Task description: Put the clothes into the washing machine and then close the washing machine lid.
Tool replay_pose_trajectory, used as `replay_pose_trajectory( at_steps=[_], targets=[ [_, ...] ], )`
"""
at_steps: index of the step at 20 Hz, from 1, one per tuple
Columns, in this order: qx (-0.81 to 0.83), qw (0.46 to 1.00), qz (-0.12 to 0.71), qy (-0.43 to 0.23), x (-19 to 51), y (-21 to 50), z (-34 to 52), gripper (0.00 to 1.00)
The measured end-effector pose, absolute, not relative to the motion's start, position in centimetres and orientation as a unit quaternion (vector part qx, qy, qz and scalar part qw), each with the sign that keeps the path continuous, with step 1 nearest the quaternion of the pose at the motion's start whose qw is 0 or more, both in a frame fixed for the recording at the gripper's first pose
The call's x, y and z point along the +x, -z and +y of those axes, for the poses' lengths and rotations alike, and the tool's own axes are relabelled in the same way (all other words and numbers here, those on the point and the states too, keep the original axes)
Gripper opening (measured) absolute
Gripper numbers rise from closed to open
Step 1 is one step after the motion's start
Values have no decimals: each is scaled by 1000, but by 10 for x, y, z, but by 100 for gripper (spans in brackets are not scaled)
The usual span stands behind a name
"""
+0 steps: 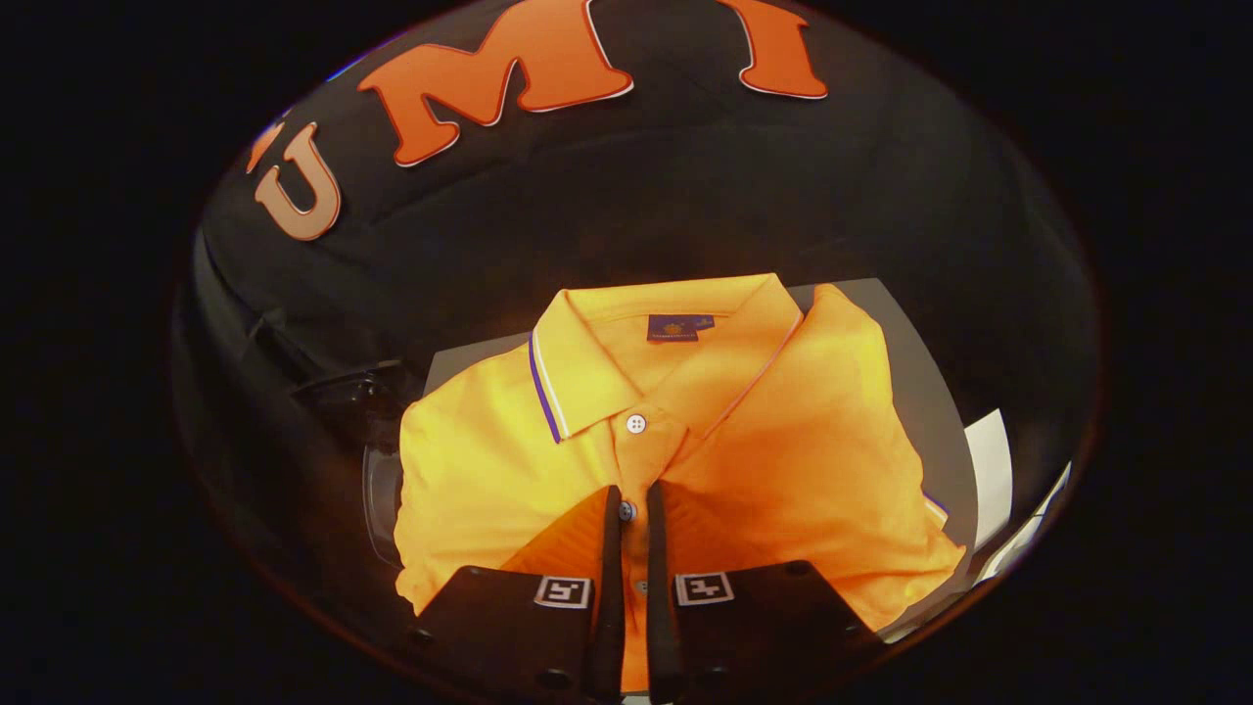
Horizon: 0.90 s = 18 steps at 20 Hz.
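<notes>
An orange-yellow polo shirt (783, 460) lies folded, collar away from me, on a grey surface (930, 392). Its collar (587, 382) has a purple and white edge, and a white button (636, 423) sits just beyond my fingertips. My gripper (632, 494) is down on the shirt's front. Its fingers (607, 558) stand almost together, with the buttoned placket pinched in the narrow gap between them. A second button shows in that gap. The lower part of the shirt is hidden under the gripper body.
A dark, partly see-through rounded part (377, 460) juts out beside the shirt's left sleeve; I cannot tell what it is. White flat pieces (991, 470) lie past the grey surface on the right. Black cloth closes off the back.
</notes>
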State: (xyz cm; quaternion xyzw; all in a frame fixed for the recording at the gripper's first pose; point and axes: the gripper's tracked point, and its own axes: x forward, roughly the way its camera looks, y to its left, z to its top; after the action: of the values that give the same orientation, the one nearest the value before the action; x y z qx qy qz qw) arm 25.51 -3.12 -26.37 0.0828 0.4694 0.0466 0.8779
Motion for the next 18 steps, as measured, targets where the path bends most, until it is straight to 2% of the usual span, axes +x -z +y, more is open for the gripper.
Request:
replay_pose_trajectory(
  at_steps=[2,7,18],
  targets=[
    [94,887,449,-43,257,263,-30,10],
    [93,913,391,-70,260,249,-24,10],
    [161,941,272,-121,248,153,5,8]
  ],
)
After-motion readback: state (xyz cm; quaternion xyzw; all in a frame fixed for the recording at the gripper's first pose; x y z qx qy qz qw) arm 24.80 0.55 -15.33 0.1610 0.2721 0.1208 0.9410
